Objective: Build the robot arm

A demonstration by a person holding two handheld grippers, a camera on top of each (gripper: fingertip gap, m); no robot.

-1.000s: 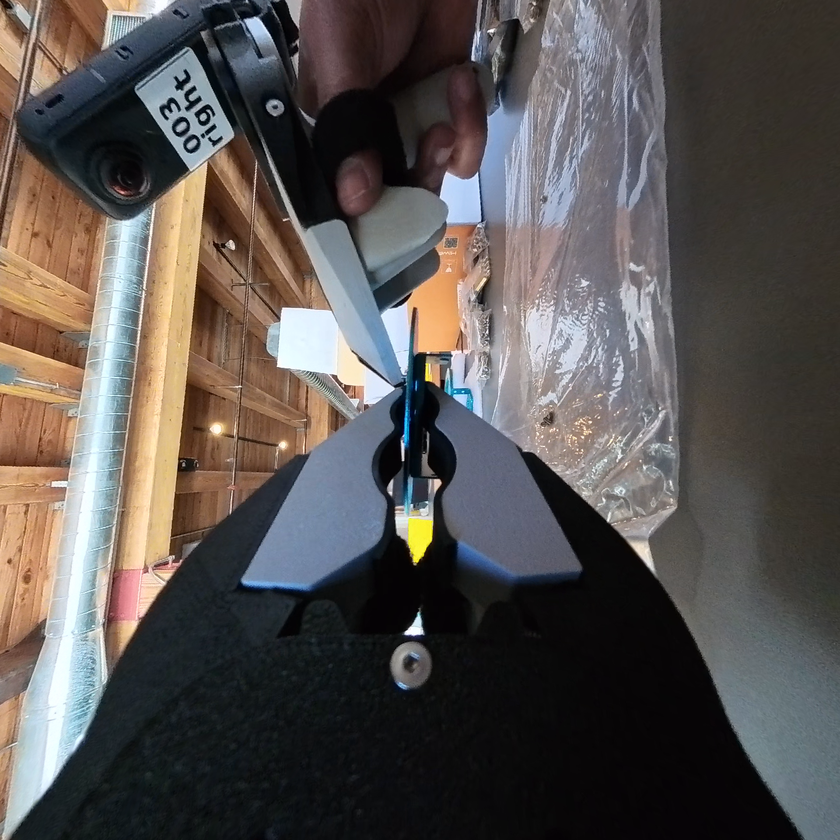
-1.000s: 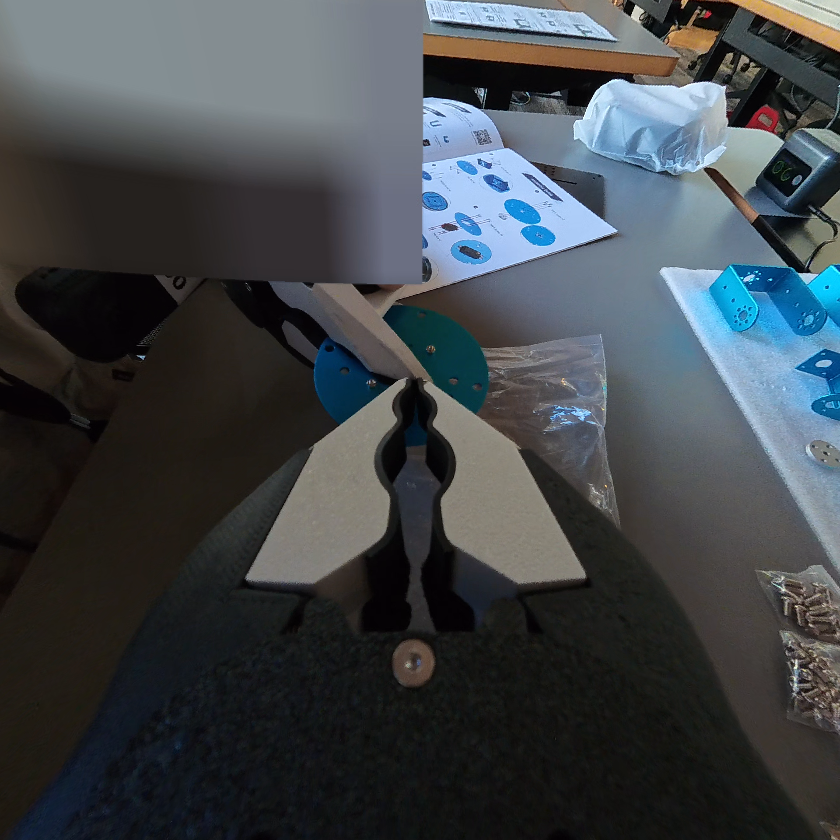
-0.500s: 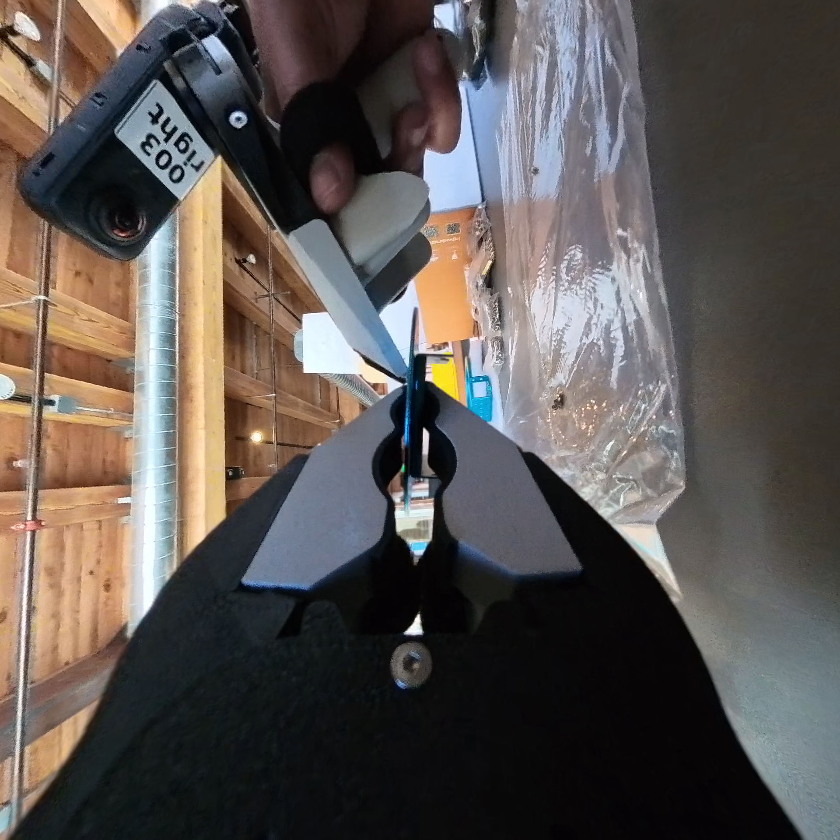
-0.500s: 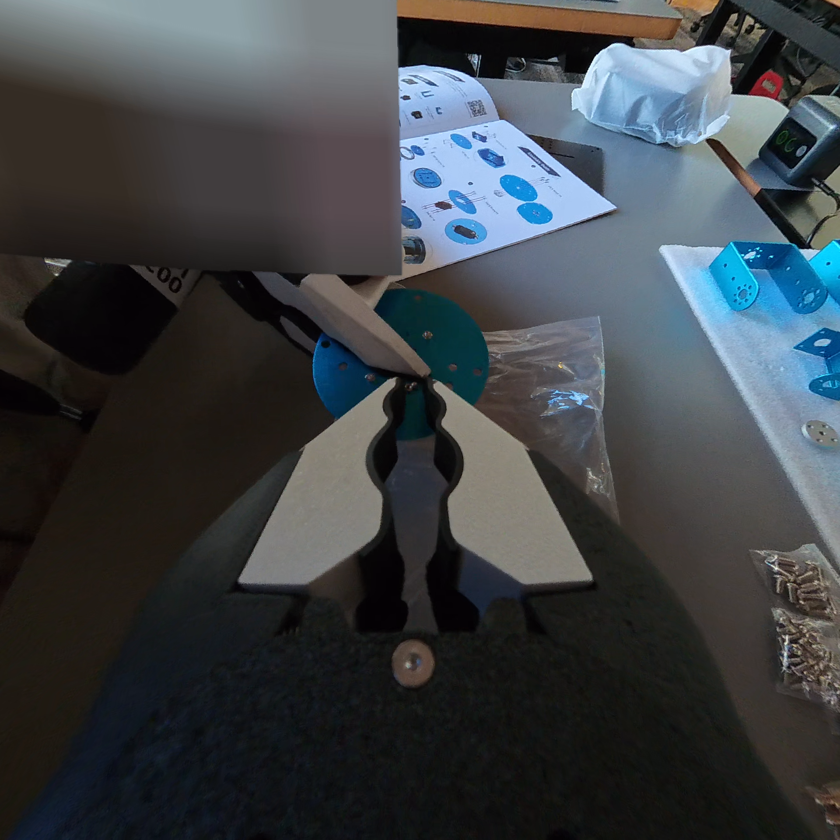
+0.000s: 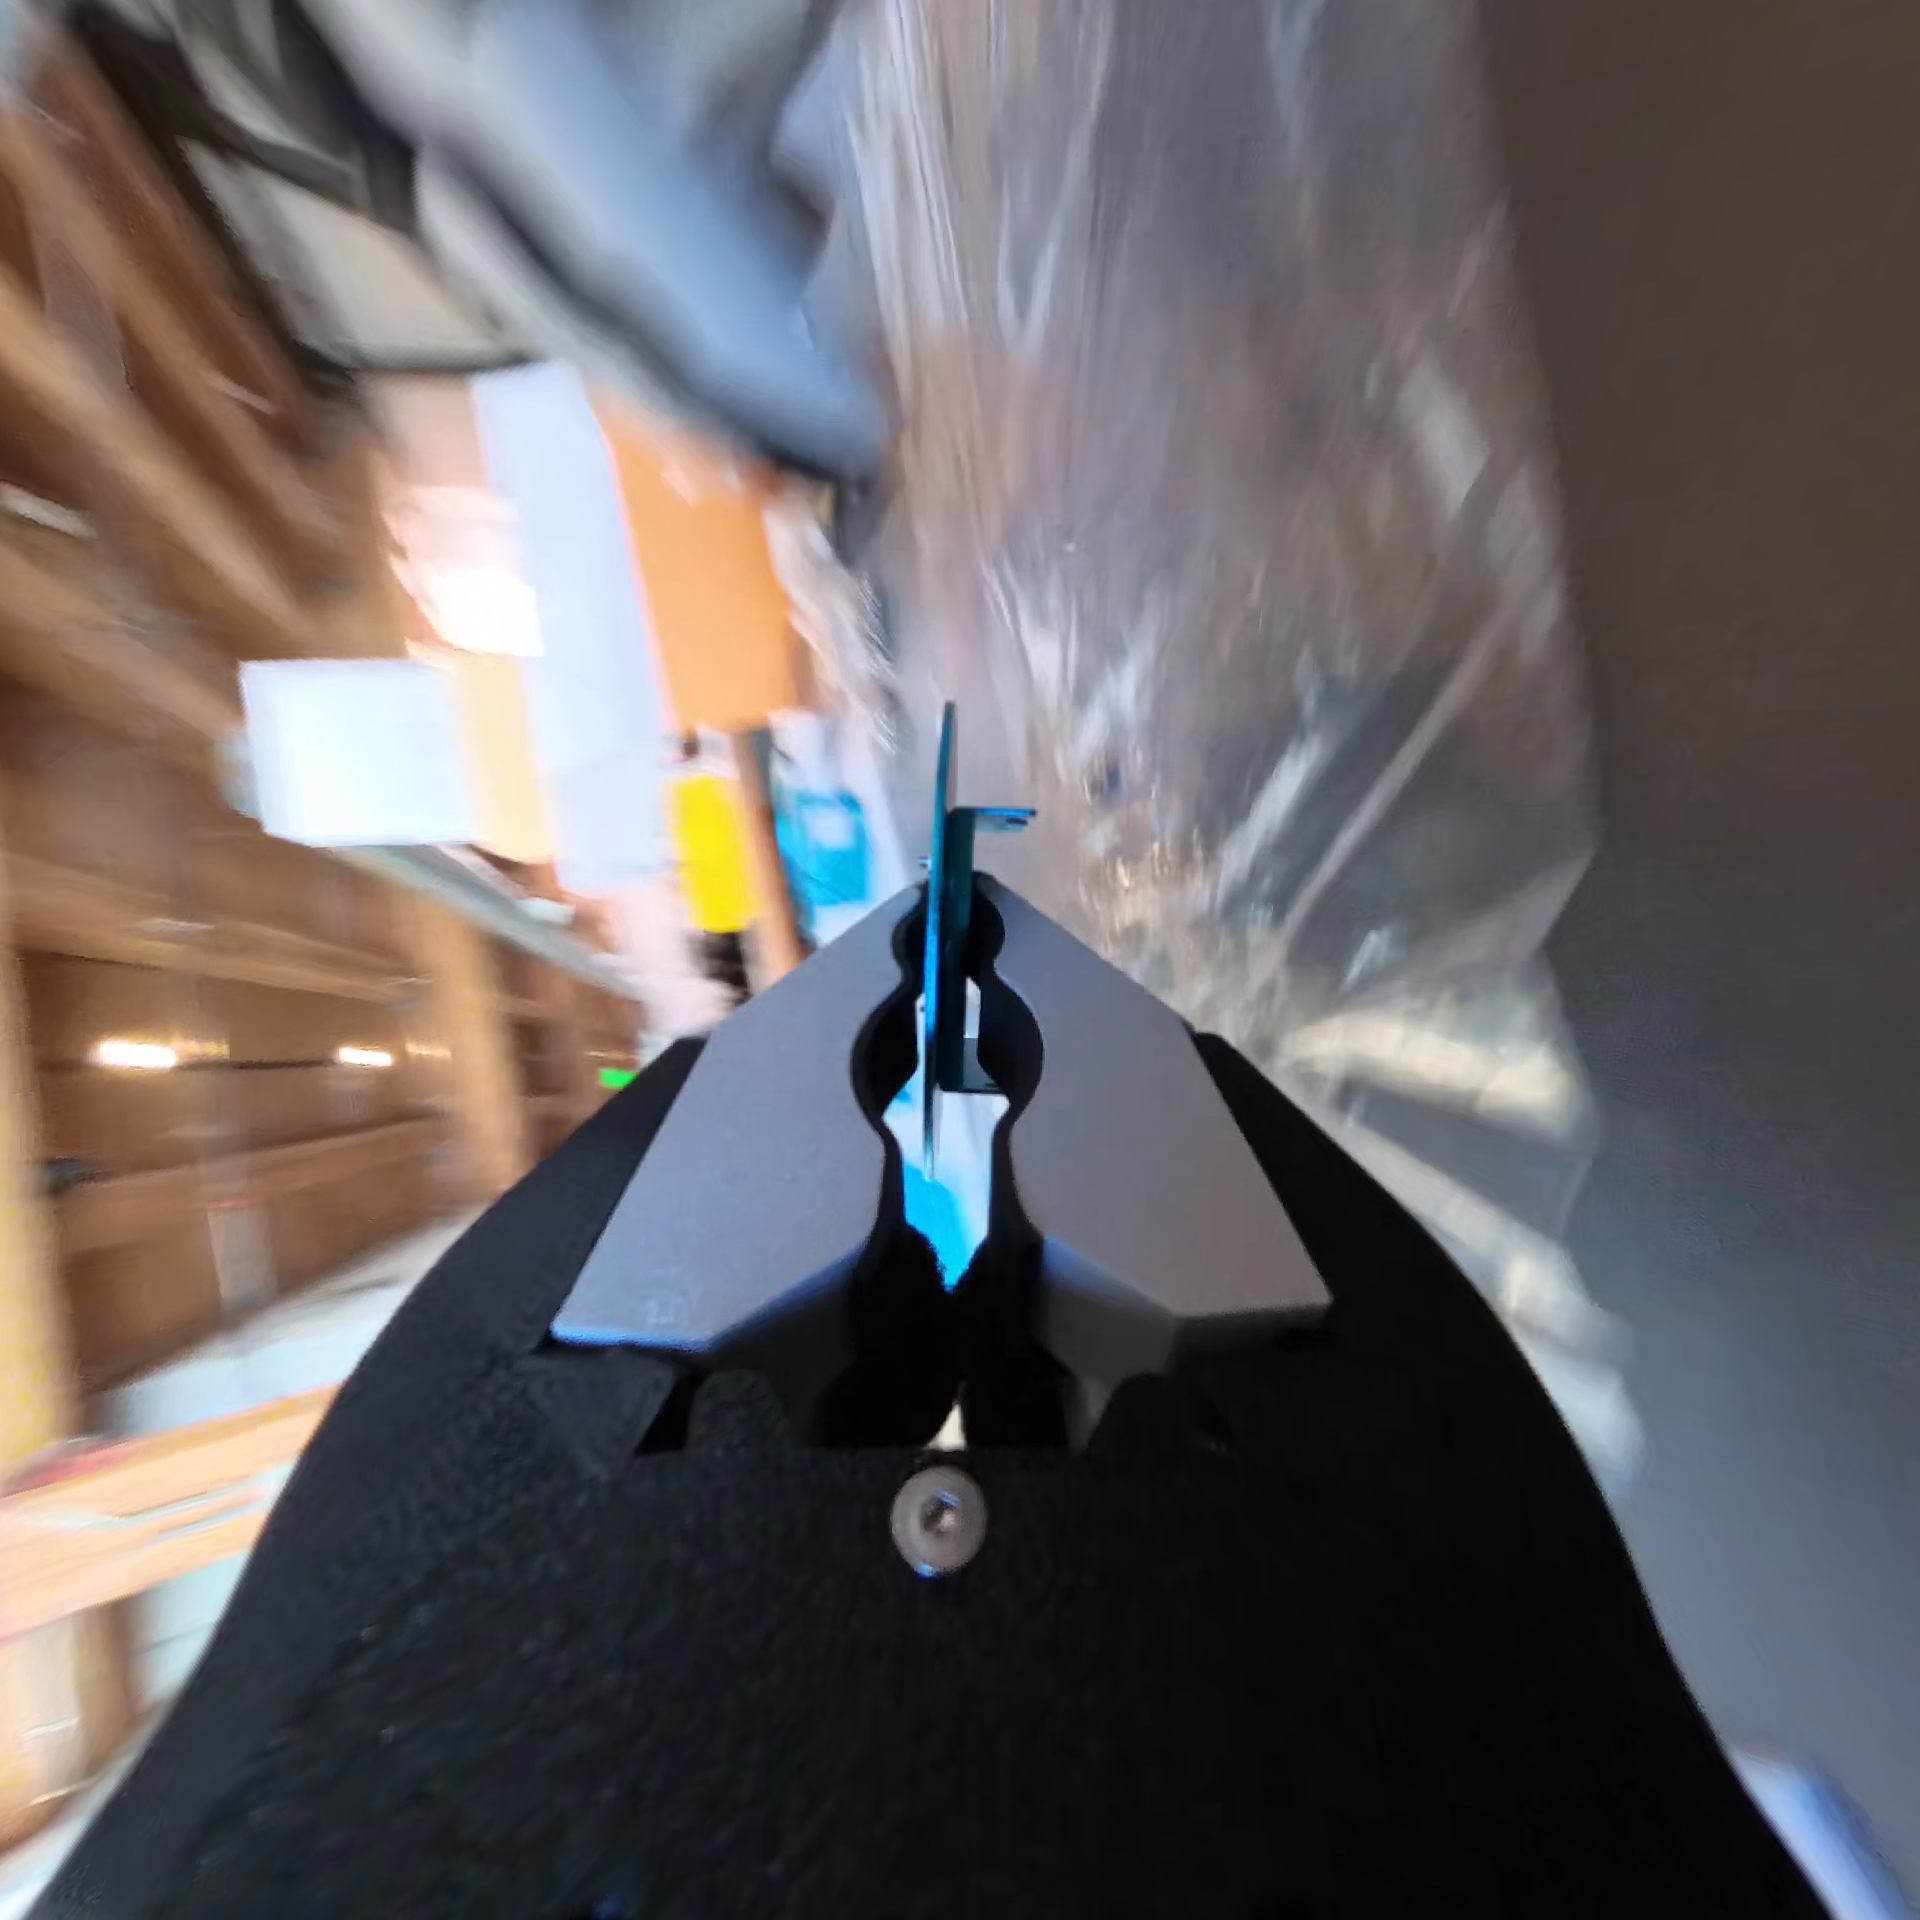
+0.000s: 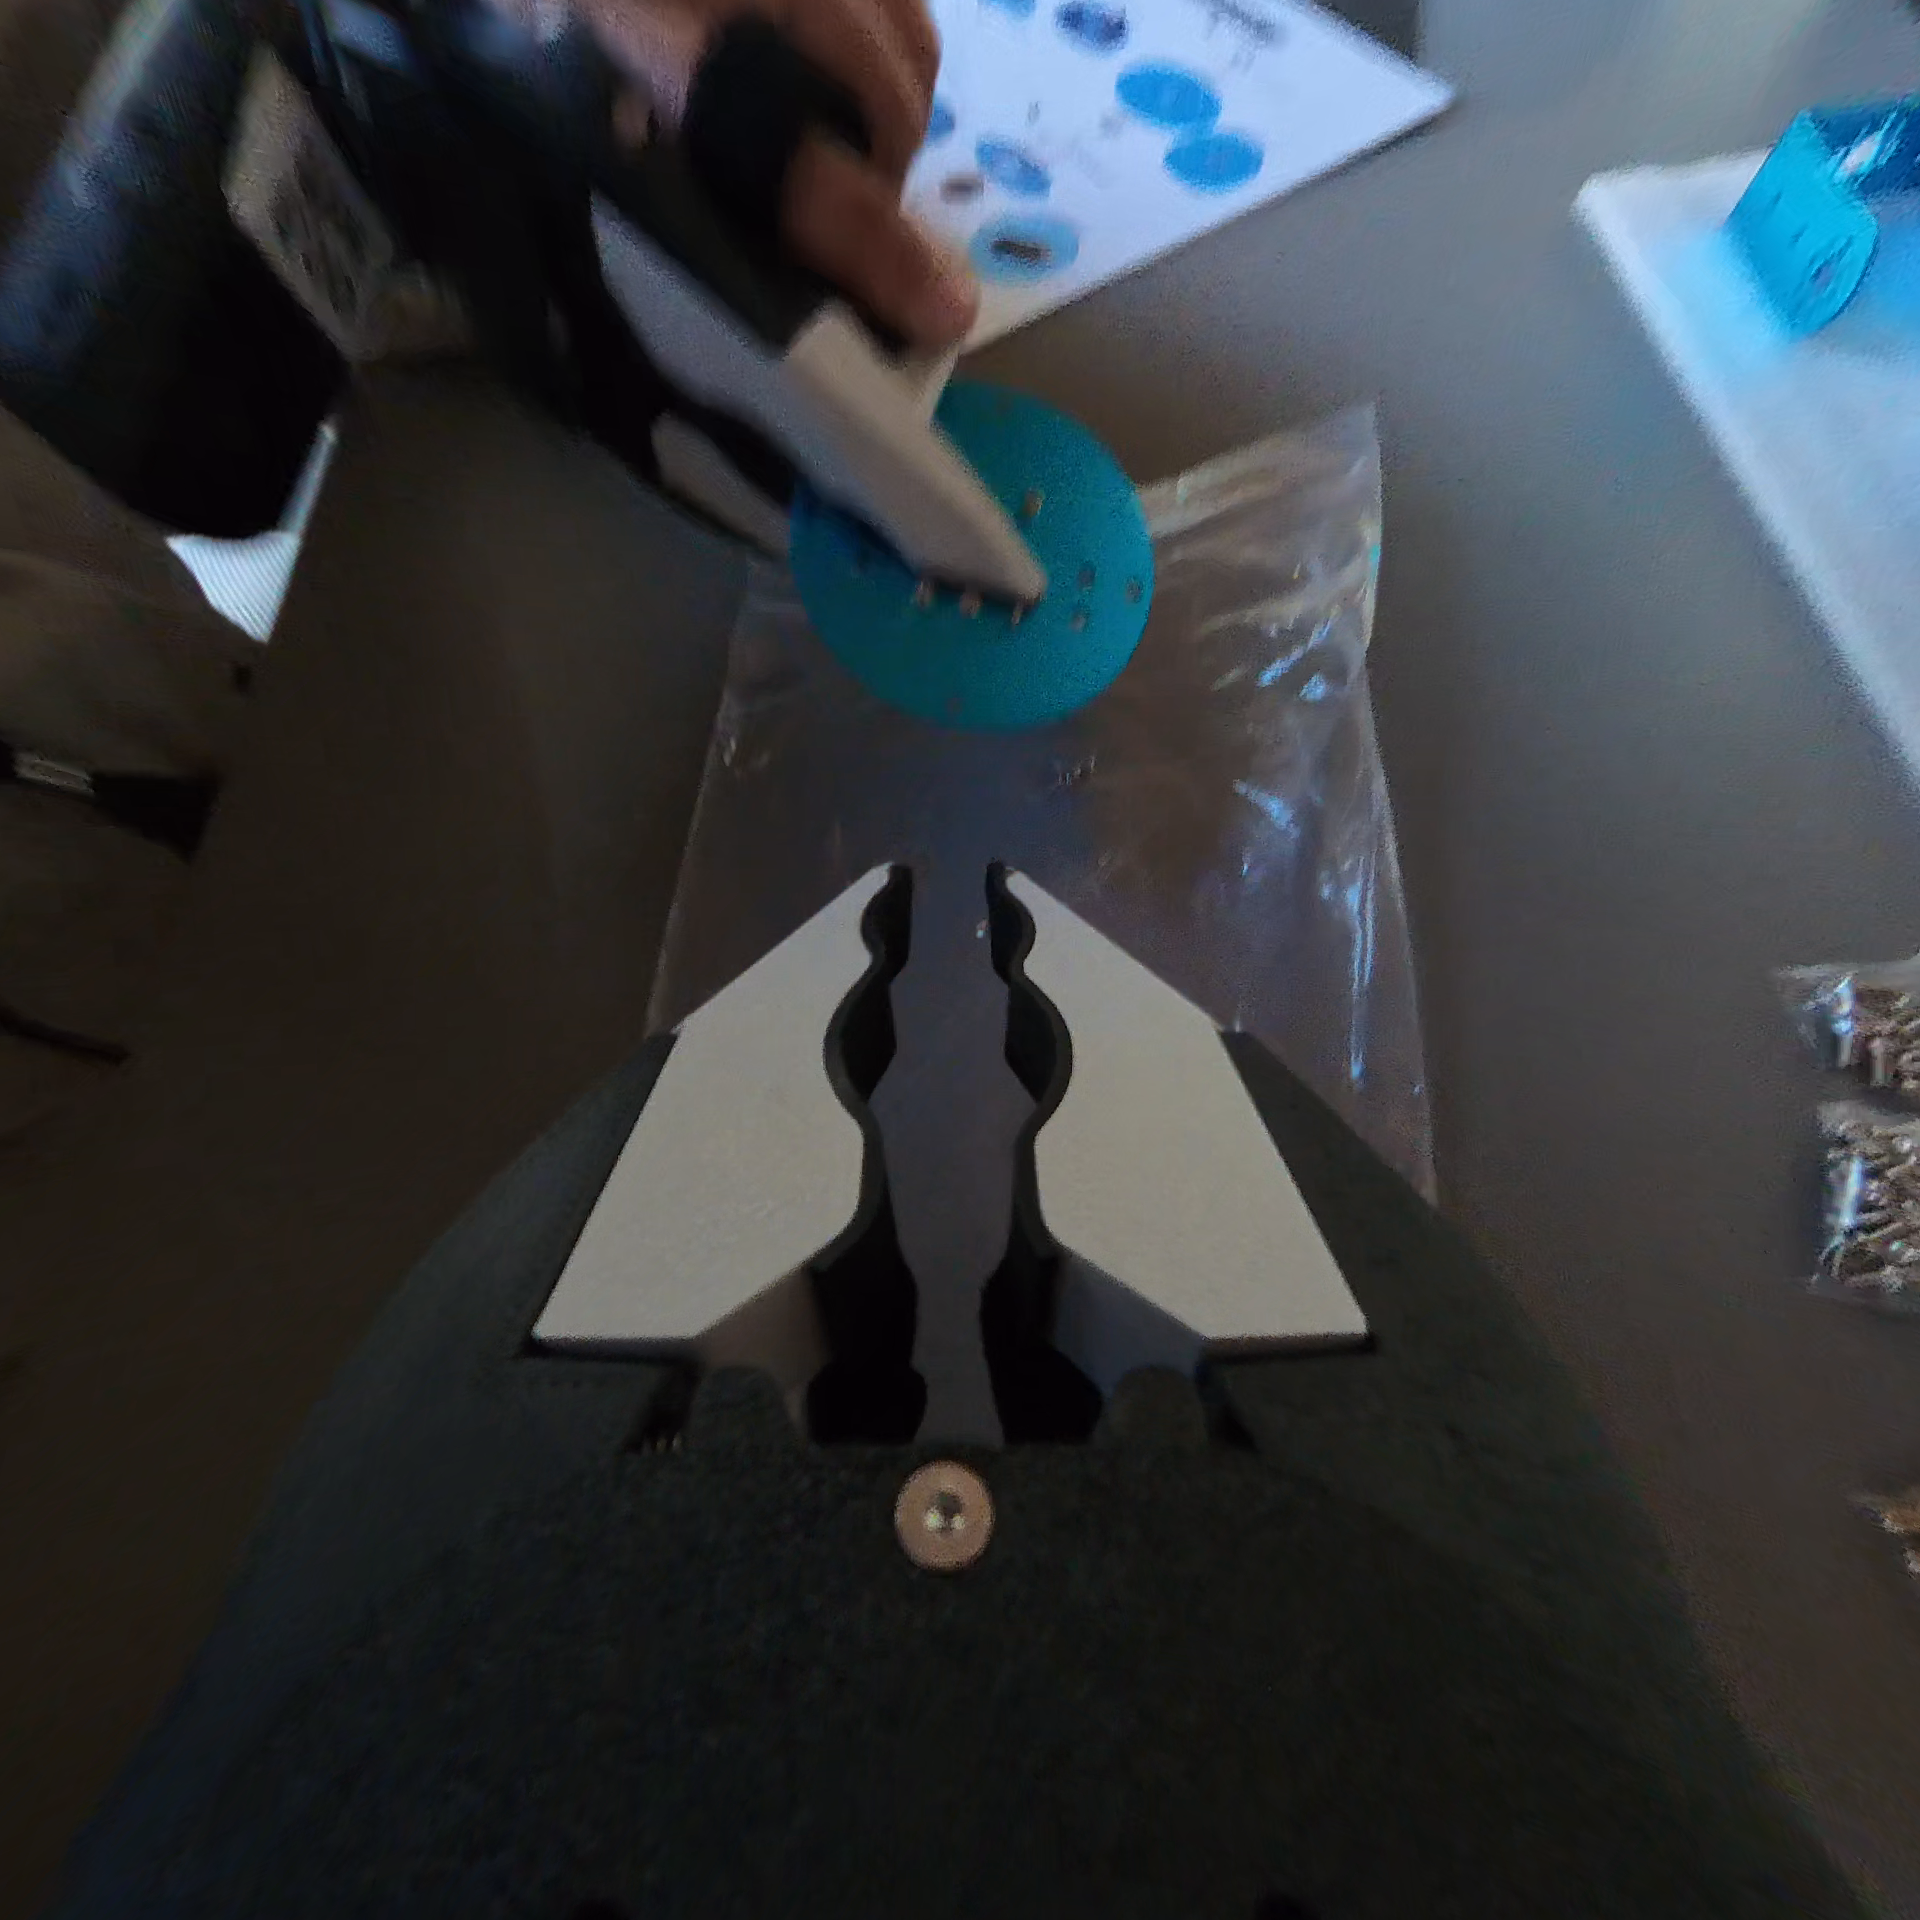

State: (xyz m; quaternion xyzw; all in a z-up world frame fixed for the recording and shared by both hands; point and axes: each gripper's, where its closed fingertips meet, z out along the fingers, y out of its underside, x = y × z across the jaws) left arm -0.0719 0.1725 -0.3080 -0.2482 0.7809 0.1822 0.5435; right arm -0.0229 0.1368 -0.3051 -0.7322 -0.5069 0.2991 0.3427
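Note:
My left gripper [image 5: 951, 883] is shut on a round blue disc [image 5: 943, 935], seen edge-on with a small bracket on its right face. In the right wrist view the same disc [image 6: 997, 644] hangs above a clear plastic bag [image 6: 1226, 831], with the left gripper [image 6: 1013, 582] clamped over it and a hand behind. Small screws stick out of the disc face. My right gripper [image 6: 945, 878] is slightly open and empty, a short way back from the disc. In the left wrist view the right gripper [image 5: 831, 436] is a grey blur at the top.
A grey table [image 6: 1507, 675] carries an open instruction booklet [image 6: 1143, 135] at the back. A white foam sheet [image 6: 1714, 395] with a blue bracket [image 6: 1808, 239] lies at the right. Small bags of screws [image 6: 1870, 1174] lie at the right edge. Across from one pair of fingers to the other is roughly 7 cm.
My right gripper has opened and drawn back from the disc, which it was touching before. The left gripper still holds the disc. Both views are now blurred by fast motion.

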